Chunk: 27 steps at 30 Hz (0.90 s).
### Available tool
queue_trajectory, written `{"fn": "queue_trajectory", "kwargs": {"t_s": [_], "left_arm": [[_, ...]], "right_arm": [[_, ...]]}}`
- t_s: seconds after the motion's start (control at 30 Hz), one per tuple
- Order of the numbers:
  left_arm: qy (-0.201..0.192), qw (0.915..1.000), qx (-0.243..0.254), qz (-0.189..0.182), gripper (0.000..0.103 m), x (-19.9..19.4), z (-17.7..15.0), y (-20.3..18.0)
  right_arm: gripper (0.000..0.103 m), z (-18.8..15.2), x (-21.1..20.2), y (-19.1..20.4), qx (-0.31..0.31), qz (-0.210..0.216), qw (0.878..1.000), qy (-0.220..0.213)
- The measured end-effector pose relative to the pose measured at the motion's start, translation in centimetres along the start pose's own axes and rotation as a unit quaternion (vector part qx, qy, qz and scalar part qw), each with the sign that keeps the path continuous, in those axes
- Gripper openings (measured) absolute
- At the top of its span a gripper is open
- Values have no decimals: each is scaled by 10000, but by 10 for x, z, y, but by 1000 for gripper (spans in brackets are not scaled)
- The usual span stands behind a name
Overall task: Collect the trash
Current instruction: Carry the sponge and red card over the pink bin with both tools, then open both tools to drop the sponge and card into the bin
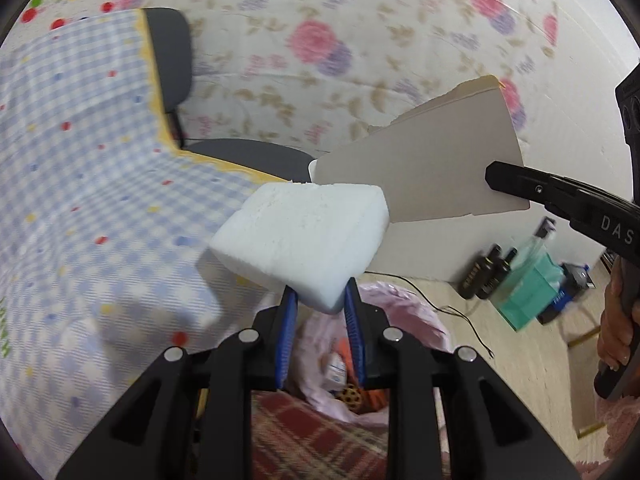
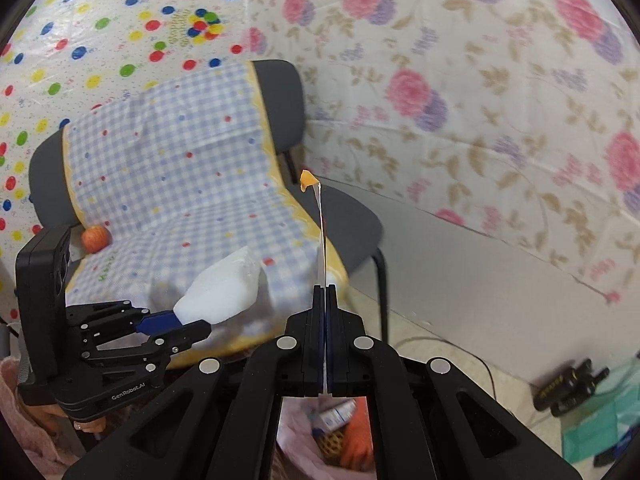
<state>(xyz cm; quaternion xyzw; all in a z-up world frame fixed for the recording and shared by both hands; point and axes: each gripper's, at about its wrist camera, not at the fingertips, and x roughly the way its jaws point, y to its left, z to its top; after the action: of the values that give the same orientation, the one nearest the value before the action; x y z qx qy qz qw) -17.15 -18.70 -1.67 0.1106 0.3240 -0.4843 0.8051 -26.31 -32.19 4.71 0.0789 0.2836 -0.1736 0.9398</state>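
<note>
My left gripper (image 1: 320,291) is shut on the lower corner of a white foam block (image 1: 300,236), which it holds up in front of the chair. The right wrist view shows that same gripper (image 2: 192,322) at the left with the foam block (image 2: 224,288). My right gripper (image 2: 325,289) is shut on a flat piece of grey cardboard (image 2: 321,236), seen edge-on here with an orange scrap at its top. In the left wrist view the cardboard (image 1: 424,168) faces me, pinched at its right edge by the right gripper (image 1: 491,178). A pink trash bag (image 1: 404,312) lies open below both grippers.
A grey chair (image 2: 360,216) draped in a blue checked cloth (image 2: 168,168) holds an apple (image 2: 96,239). Inside the bag (image 2: 292,436) lie an orange item and a small packet. Dark bottles (image 2: 572,388) and a green bag (image 1: 524,284) stand on the floor by the wall. A hand (image 1: 612,320) grips the right handle.
</note>
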Motion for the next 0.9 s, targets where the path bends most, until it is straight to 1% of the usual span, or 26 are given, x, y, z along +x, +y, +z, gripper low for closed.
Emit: {"fn": "queue_trajectory", "kwargs": {"t_s": [0.1, 0.2, 0.33, 0.53, 0.67, 0.73, 0.83, 0.87, 0.9], "left_arm": [[105, 9997, 127, -184, 23, 9, -7, -20], [265, 9989, 231, -301, 23, 21, -13, -35], [560, 9968, 309, -485, 24, 39, -17, -44], [907, 9934, 395, -575, 25, 65, -14, -47], [1059, 9914, 453, -628, 27, 79, -7, -49], [1111, 9908, 419, -643, 28, 84, -4, -49], [1190, 9903, 368, -622, 33, 92, 2, -47], [1197, 9903, 371, -608, 39, 94, 3, -46], [1189, 9905, 372, -575, 43, 94, 5, -45]], "right_arm": [[1, -22, -14, -18, 164, -261, 9994, 143], [1, -39, -15, -29, 189, -488, 9981, 314], [1, -53, -7, -43, 317, -590, 9963, 544], [1, -66, 14, -59, 467, -658, 9932, 842], [1, -73, 34, -69, 577, -596, 9905, 1095], [3, -76, 41, -73, 634, -558, 9896, 1167], [5, -77, 50, -78, 681, -493, 9892, 1204], [5, -77, 53, -81, 720, -484, 9887, 1220], [8, -78, 55, -83, 754, -484, 9884, 1229]]}}
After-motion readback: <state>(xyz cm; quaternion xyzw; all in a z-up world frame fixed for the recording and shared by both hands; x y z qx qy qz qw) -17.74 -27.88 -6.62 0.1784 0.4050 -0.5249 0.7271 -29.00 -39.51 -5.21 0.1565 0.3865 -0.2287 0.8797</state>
